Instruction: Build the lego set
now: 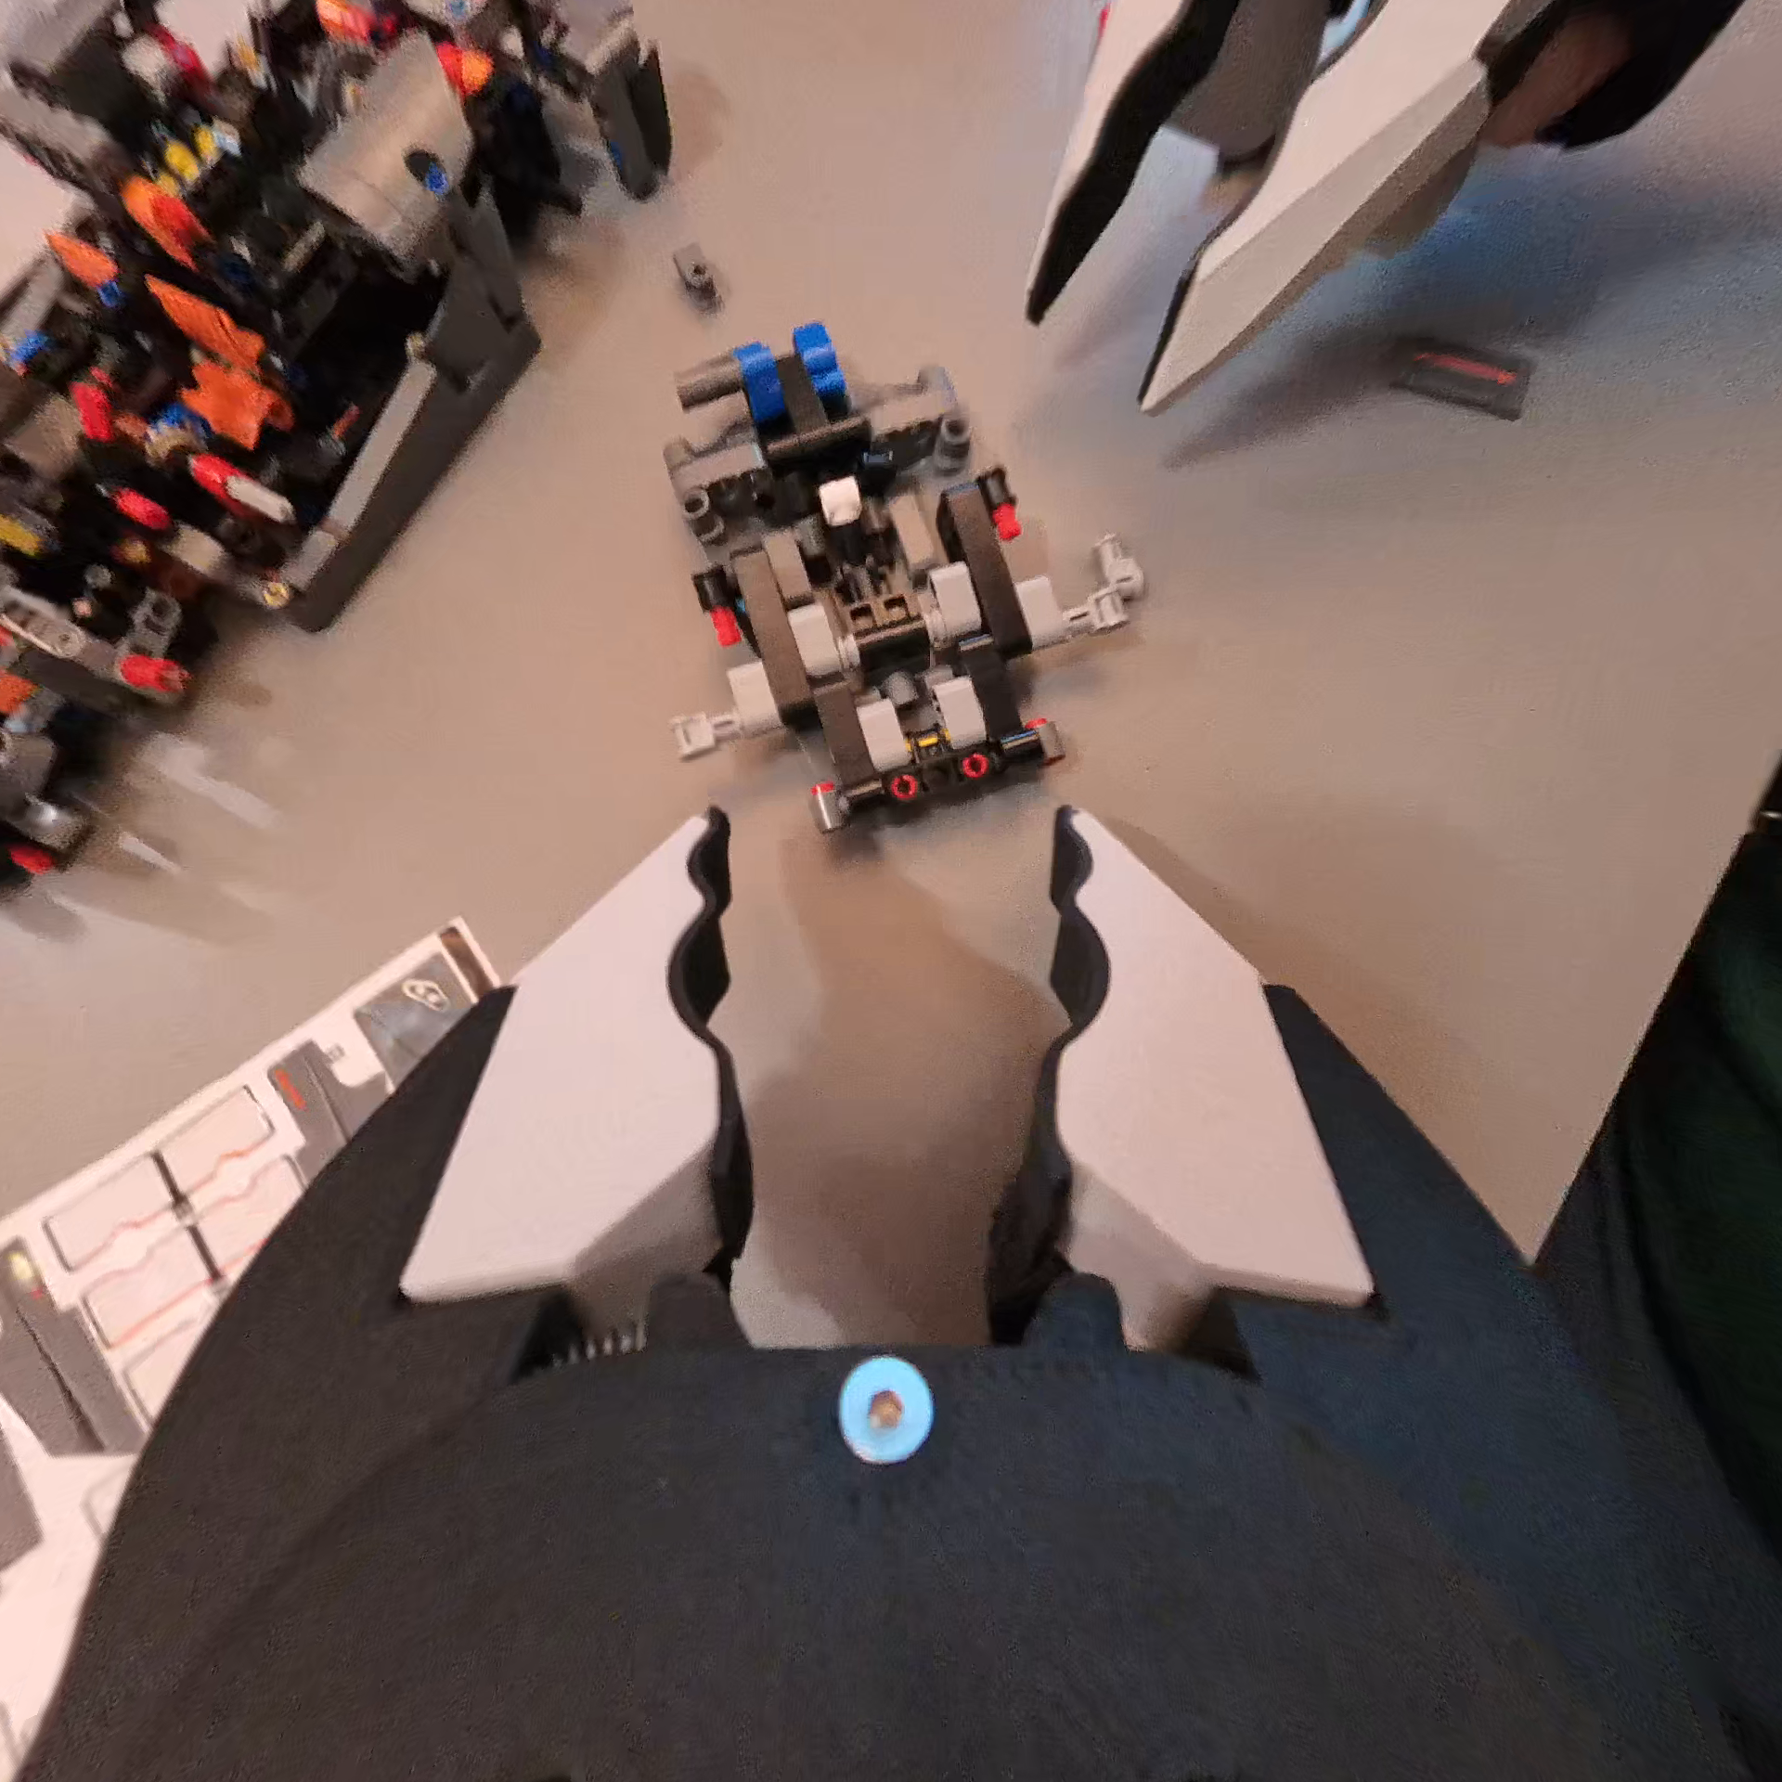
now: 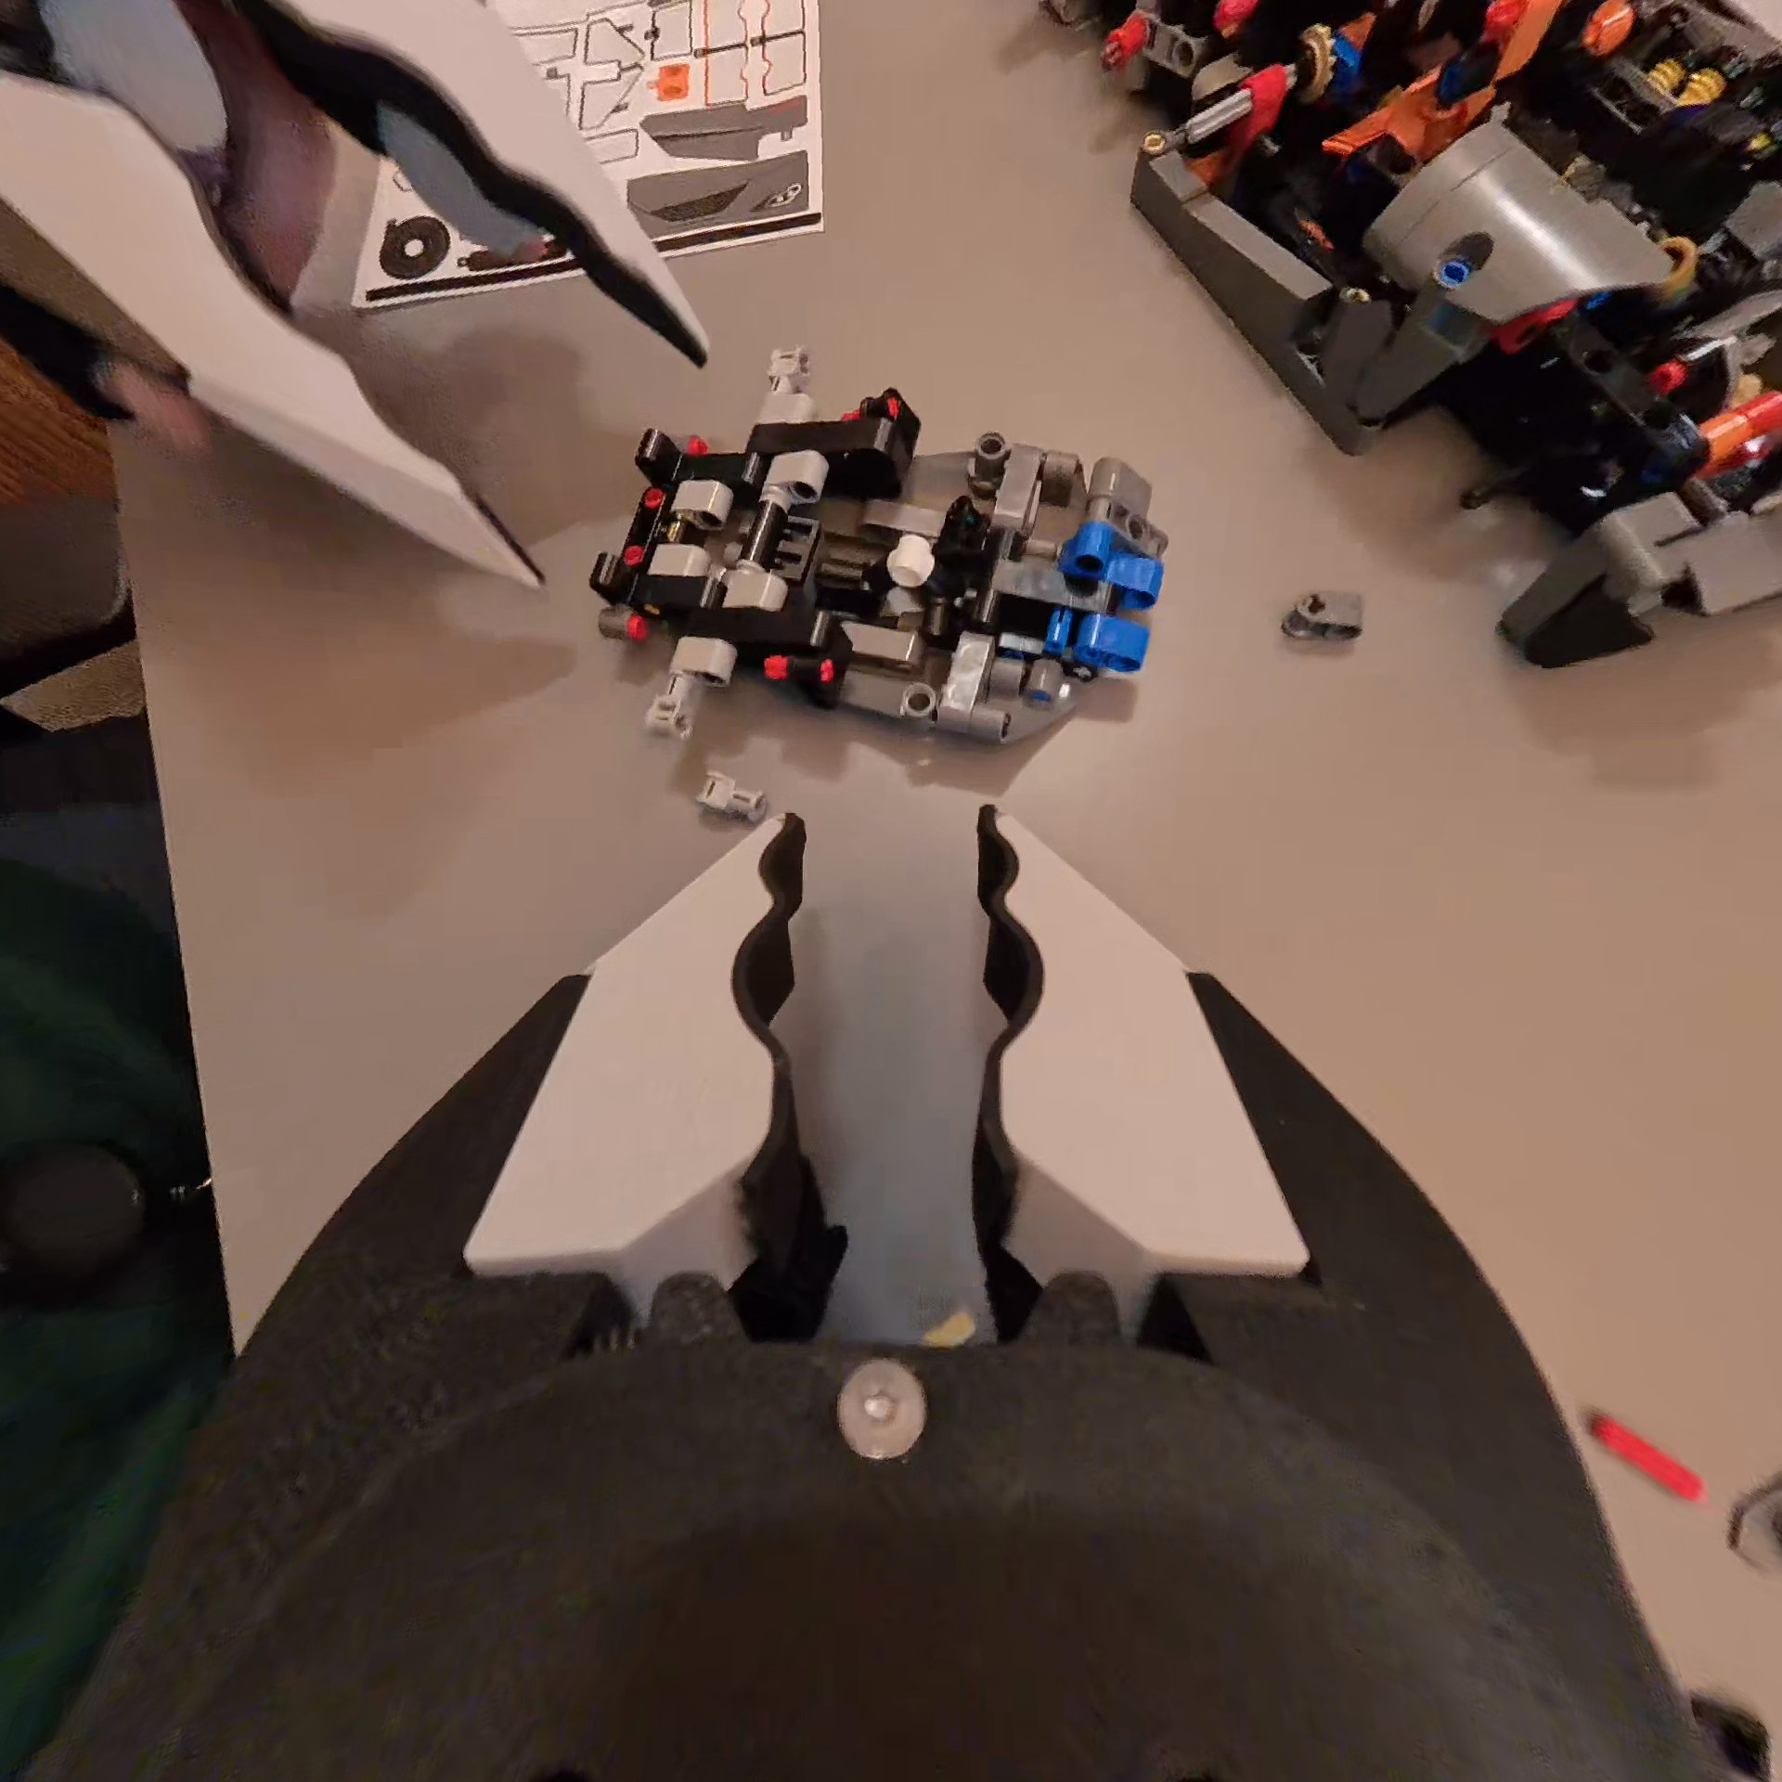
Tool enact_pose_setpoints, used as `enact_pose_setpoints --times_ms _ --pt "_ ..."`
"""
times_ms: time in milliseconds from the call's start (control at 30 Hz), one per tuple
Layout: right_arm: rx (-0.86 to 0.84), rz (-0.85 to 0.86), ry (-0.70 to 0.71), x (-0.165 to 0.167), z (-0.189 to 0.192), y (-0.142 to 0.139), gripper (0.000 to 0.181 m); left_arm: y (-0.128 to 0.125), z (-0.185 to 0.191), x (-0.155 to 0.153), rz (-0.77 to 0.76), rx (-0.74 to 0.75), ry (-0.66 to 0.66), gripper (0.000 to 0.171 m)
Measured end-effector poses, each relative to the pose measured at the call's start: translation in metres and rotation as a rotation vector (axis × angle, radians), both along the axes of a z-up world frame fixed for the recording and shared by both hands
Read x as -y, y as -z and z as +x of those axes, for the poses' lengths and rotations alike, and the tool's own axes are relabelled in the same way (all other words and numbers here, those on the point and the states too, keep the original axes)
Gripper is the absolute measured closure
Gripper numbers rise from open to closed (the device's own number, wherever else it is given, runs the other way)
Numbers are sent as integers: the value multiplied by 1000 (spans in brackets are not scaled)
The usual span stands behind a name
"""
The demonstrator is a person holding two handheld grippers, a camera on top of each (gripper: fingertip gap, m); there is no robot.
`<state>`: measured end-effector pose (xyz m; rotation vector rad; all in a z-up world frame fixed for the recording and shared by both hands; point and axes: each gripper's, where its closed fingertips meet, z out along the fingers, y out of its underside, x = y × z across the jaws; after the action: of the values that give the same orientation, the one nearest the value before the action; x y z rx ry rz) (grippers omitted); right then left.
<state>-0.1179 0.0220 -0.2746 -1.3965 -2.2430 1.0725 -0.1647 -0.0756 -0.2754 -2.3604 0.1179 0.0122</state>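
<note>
left gripper [image 1: 887, 820] released, hovering near lego assembly [image 1: 858, 588], right gripper [image 2: 887, 820] released, angled down beside it

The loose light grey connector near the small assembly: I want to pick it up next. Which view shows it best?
The right wrist view: the connector lies apart from the assembly, just ahead of the open right gripper. In the left wrist view I cannot pick it out.

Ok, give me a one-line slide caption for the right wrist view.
Open right claw hovers before the small lego chassis, a loose grey connector beside its tip, the left claw opposite.
</note>
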Motion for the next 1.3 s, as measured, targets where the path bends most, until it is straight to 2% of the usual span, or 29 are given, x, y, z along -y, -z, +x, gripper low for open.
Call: enact_pose_setpoints --times_ms 133,200,367,433,567,700,800,900,1033,1300 --pt "18 25 -18 7 -13 9 150 13 5 -6 13 48 -68 113" --pt "25 34 -13 8 -18 12 150 14 2 -9 24 15 -93 121" --pt "30 34 -22 11 -25 11 162 18 5 -13 3 -20 -67 131" --pt "28 50 -38 14 -25 11 162 18 4 -14 2 -30 -60 134" --pt "28 18 -87 28 -20 6 162 15 -4 -12 10 -47 -36 134" --pt "0 30 -51 20 -21 0 159 16 -20 -5 -13 -124 -9 130" --pt "-21 34 11 5 -28 -5 147 9 -20 -3 27 -59 -26 125" --pt "4 29 2 2 -31 0 143 6 -14 -1 55 -13 -38 120" --pt "32 43 -31 9 -32 10 145 14 -6 -2 28 -28 -35 116" --pt "43 61 -61 17 -25 9 149 17 -10 -2 9 -41 -11 111"
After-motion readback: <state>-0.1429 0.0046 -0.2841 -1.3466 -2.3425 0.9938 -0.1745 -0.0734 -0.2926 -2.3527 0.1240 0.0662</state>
